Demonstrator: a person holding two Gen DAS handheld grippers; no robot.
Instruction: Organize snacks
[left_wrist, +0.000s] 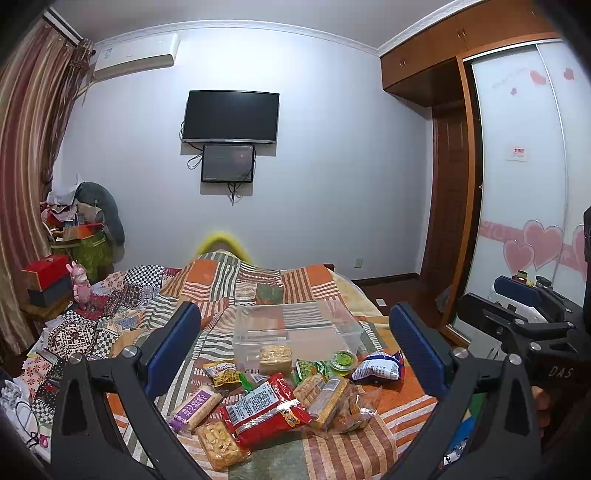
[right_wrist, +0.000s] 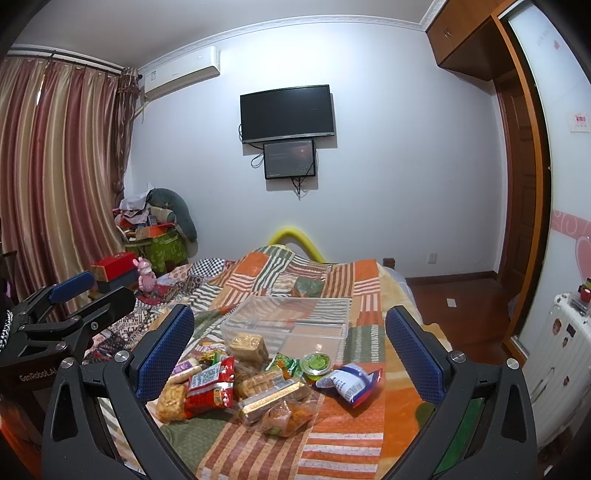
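Observation:
A pile of snack packets lies on the patchwork bedspread (left_wrist: 388, 443): a red packet (left_wrist: 264, 410), a purple bar (left_wrist: 195, 406), peanut brittle (left_wrist: 221, 445), a blue-white bag (left_wrist: 376, 367) and a green jelly cup (left_wrist: 342, 360). A clear plastic bin (left_wrist: 295, 328) stands behind them with a beige block (left_wrist: 275, 356) leaning at its front. My left gripper (left_wrist: 295, 347) is open and empty above the pile. My right gripper (right_wrist: 290, 350) is open and empty over the same pile, with the red packet (right_wrist: 210, 384), blue-white bag (right_wrist: 351, 382) and bin (right_wrist: 291, 325) in its view.
The right gripper shows at the right edge of the left wrist view (left_wrist: 524, 317); the left gripper shows at the left of the right wrist view (right_wrist: 74, 306). Boxes and a pink toy (left_wrist: 81, 284) sit left of the bed. A wardrobe (left_wrist: 517, 184) stands right.

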